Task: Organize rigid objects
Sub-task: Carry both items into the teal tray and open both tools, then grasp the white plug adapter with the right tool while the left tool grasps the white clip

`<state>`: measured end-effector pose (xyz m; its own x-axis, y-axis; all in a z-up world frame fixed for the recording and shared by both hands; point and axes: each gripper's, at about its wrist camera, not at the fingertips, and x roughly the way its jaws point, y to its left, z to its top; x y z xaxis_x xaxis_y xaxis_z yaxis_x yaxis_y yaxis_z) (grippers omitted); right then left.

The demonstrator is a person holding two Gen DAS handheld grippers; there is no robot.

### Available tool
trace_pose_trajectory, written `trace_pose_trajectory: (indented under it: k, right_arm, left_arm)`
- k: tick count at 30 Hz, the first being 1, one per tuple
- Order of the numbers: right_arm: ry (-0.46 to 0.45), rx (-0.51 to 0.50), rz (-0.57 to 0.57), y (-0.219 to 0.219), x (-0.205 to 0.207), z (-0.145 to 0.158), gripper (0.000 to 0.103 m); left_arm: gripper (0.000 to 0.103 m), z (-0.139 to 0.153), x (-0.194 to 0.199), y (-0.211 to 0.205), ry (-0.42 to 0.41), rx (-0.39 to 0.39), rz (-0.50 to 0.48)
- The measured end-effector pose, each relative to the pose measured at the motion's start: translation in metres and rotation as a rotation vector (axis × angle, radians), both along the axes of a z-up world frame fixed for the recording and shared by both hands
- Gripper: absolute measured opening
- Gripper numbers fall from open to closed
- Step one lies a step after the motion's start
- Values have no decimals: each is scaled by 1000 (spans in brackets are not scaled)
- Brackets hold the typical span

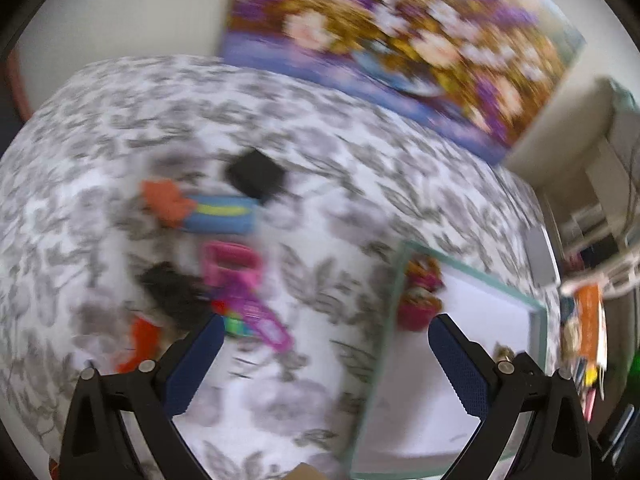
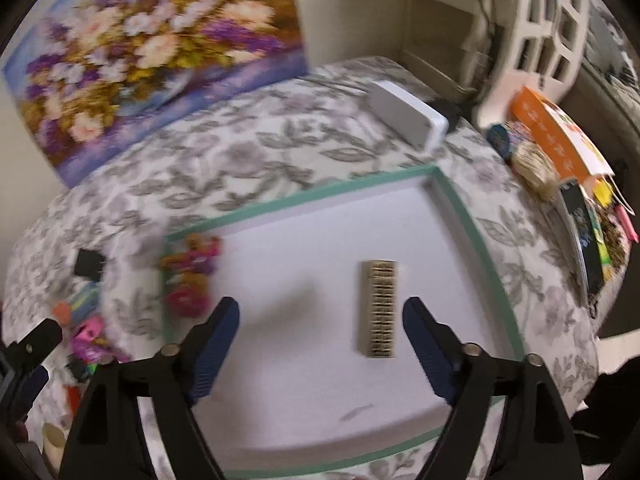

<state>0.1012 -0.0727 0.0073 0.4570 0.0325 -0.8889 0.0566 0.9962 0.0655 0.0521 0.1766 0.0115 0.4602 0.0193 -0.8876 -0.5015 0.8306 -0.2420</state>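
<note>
Shallow white tray with green rim (image 2: 460,196) collects sorted items; inside it lies a tan ridged wooden block (image 2: 380,308); just left of it, loose bright plastic toys (image 1: 236,280) wait on the cloth; left gripper (image 1: 326,360) and right gripper (image 2: 320,344) both gape, empty.

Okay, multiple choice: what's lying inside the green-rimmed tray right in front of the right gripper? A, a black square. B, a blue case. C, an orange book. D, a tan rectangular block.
D: the tan block lies on the white floor of the tray, just ahead of the open right gripper, while the other small items sit outside the tray.
</note>
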Motion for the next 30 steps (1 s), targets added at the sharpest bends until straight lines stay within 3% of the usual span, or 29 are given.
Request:
trace_pose_trajectory:
  k: [7, 13, 17, 19, 30]
  right_arm:
    - [-45, 21, 89, 41, -16, 13, 85]
    - [-51, 77, 207, 86, -34, 15, 85]
    - [-45, 81, 289, 117, -45, 10, 85]
    - [-30, 88, 326, 130, -50, 4, 85]
    - [83, 90, 425, 178, -64, -37, 85]
  left_arm:
    - [103, 33, -47, 58, -76, 106, 155]
    - [103, 43, -85, 96, -131, 88, 267]
    - [103, 44, -100, 108, -149, 124, 309]
    - [103, 39, -103, 112, -128, 128, 312]
    - [103, -26, -91, 118, 158, 56, 261]
